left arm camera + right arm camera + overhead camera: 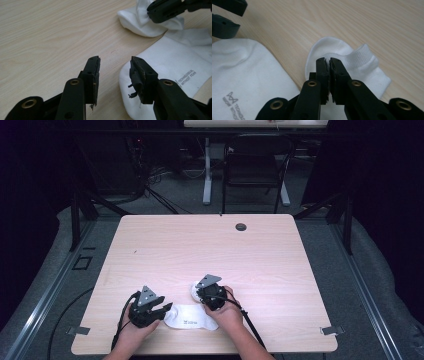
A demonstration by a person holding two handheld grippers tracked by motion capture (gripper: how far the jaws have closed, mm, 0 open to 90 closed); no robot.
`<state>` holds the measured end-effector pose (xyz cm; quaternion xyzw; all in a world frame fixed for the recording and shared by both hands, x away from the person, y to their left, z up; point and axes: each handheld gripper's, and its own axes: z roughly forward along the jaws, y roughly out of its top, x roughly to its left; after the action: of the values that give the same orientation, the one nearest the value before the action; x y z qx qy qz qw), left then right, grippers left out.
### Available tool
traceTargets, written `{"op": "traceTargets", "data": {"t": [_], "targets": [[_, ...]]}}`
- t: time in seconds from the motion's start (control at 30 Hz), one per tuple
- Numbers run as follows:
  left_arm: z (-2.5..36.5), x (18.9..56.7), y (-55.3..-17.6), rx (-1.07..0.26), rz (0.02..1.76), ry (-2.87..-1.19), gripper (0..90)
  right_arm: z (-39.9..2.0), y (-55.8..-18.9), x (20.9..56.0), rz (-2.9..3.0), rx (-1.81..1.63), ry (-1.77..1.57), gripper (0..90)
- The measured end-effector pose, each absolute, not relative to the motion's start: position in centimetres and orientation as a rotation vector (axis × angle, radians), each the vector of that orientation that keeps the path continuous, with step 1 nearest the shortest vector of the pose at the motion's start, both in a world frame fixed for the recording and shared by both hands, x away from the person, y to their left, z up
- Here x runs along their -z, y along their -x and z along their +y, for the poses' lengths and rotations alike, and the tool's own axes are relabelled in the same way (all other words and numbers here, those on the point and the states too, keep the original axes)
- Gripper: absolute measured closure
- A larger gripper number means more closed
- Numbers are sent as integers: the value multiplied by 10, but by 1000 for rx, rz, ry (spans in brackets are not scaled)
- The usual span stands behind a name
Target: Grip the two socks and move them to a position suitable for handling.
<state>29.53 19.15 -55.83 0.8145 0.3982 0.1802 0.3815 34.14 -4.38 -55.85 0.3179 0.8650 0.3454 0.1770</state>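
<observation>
Two white socks lie near the table's front edge. One sock with grey print (190, 318) (175, 60) (244, 72) lies flat. My left gripper (161, 311) (114, 62) stands open at its rounded end, with one jaw over the fabric, one over bare wood and nothing pinched. The other sock (193, 289) (140, 21) (364, 65), bunched with a ribbed cuff, lies just beyond the flat one. My right gripper (202, 293) (329, 60) is shut on a fold of the bunched sock, and its fabric rises toward the jaws. The left gripper view also shows the right gripper (165, 10).
The light wooden table (210, 245) has a round cable grommet (241, 226) near its far edge. A black chair (255, 165) and a white desk leg (207, 170) stand behind the table. Cables trail from both grippers over the front edge.
</observation>
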Motion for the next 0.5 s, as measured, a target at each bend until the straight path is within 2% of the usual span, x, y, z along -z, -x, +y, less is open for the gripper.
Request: {"op": "traceTargets", "data": {"t": [0.2,0.27,0.43,0.5], "targets": [[191,558,-298,-464,1013,-2082,590,-35,-339,564,2470,-985,-881,843],[192,559,-298,-466,1016,-2080,589,-35,-339,566,2473,-992,-906,740],[192,558,-298,-465,1019,-2073,589,-39,-338,564,2471,-983,-916,733],[191,557,-298,-465,1018,-2069,589,-44,-336,563,2471,-989,-930,810]]}}
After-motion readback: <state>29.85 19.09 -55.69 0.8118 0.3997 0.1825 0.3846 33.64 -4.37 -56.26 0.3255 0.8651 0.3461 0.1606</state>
